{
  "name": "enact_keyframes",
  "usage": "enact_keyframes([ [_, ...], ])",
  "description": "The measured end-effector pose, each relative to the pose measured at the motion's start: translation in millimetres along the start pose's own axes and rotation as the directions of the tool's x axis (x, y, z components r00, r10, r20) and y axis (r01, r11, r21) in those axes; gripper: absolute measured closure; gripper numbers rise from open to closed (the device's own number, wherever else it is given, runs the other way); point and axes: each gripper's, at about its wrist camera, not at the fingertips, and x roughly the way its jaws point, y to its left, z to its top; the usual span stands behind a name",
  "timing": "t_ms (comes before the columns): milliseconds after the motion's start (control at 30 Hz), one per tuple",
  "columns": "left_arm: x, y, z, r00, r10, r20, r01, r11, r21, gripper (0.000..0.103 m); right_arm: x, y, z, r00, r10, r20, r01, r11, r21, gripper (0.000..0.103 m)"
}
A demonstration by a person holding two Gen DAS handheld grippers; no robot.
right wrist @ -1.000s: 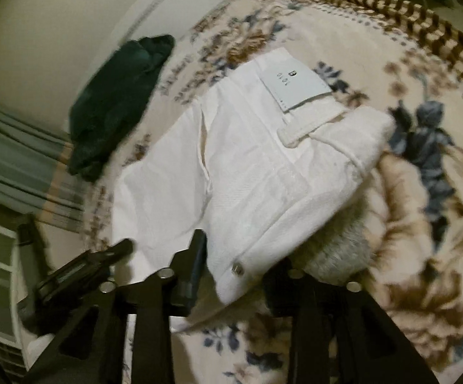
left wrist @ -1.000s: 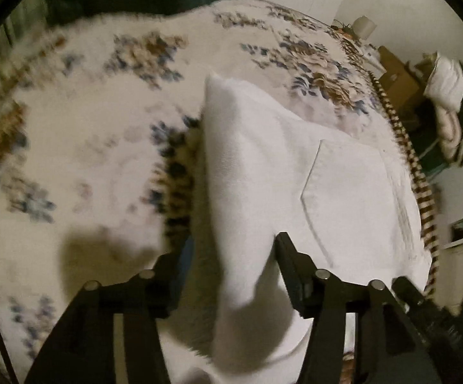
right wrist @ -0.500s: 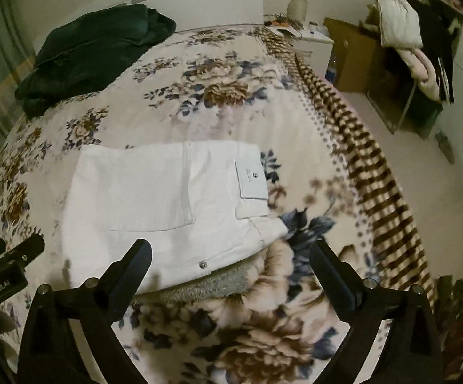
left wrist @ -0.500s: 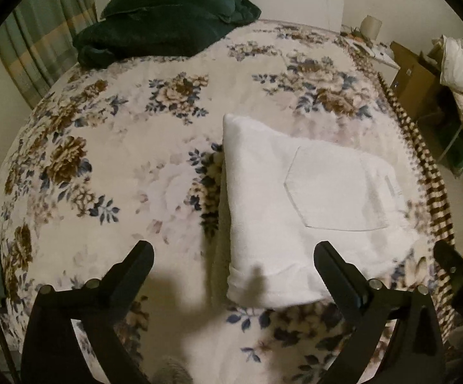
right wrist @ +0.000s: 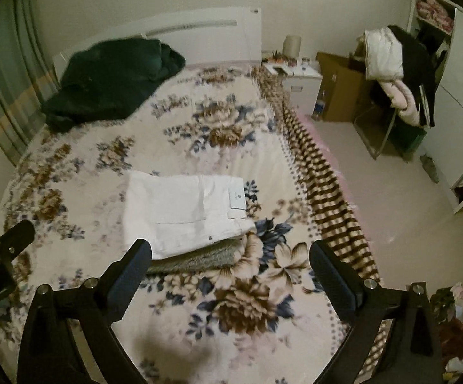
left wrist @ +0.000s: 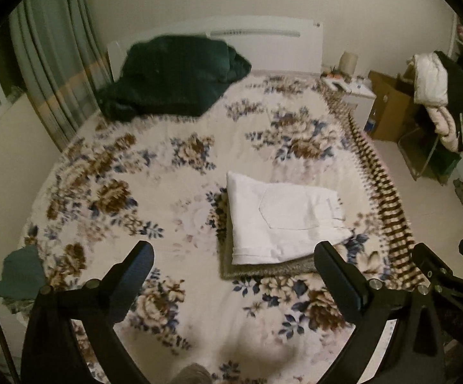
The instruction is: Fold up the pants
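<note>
The white pants (left wrist: 279, 220) lie folded into a flat rectangle on the floral bedspread (left wrist: 141, 198), back pocket up, on top of a grey folded garment (left wrist: 263, 267). They also show in the right wrist view (right wrist: 186, 211) with the waist label at the right. My left gripper (left wrist: 234, 268) is open and empty, held back above the bed's near part. My right gripper (right wrist: 229, 265) is open and empty, also held back from the pants. Neither gripper touches the pants.
A dark green blanket (left wrist: 173, 76) is heaped at the head of the bed by the white headboard (left wrist: 263, 44). Curtains (left wrist: 55, 73) hang at the left. A nightstand (right wrist: 298, 83), a cardboard box (right wrist: 343, 89) and a chair with clothes (right wrist: 397, 73) stand right of the bed.
Both grippers let go of the white pants, opened wide and pulled back and up from the bed. The pants now lie folded on the grey garment.
</note>
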Motion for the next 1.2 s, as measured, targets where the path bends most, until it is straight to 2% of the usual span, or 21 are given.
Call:
enact_keyframes([
  [167, -104.4, 4.8, -11.7, 0.997, 0.005, 0.082, -0.004, 1.0, -0.003, 0.0, -121.4, -8.0, -13.2, 0.996, 0.006, 0.091, -0.005, 1.0, -0.005, 0.002],
  [333, -183.0, 13.0, -30.1, 0.991, -0.002, 0.134, 0.005, 1.0, -0.028, 0.0, -228.3, -16.0, -38.6, 0.986, 0.019, 0.167, -0.019, 1.0, 0.0, 0.002],
  [500, -236.9, 17.5, -51.0, 0.987, -0.006, 0.162, 0.011, 0.999, -0.031, 0.001, -306.4, -20.7, -69.4, 0.981, 0.017, 0.195, -0.019, 1.0, 0.005, 0.002],
  [667, -268.0, 16.9, -69.5, 0.987, -0.002, 0.164, 0.006, 1.0, -0.028, 0.0, -372.3, -30.9, -97.2, 0.974, 0.003, 0.228, -0.006, 1.0, 0.014, 0.0],
  [933, -288.8, 6.5, -88.9, 0.988, 0.026, 0.155, -0.019, 0.999, -0.046, 0.0, -419.6, -46.5, -110.6, 0.966, 0.034, 0.257, -0.03, 0.999, -0.018, 0.0],
  [1200, -291.1, -7.4, -94.3, 0.988, 0.034, 0.153, -0.027, 0.999, -0.046, 0.0, -406.3, -54.7, -93.0, 0.971, 0.066, 0.231, -0.053, 0.997, -0.064, 0.0],
])
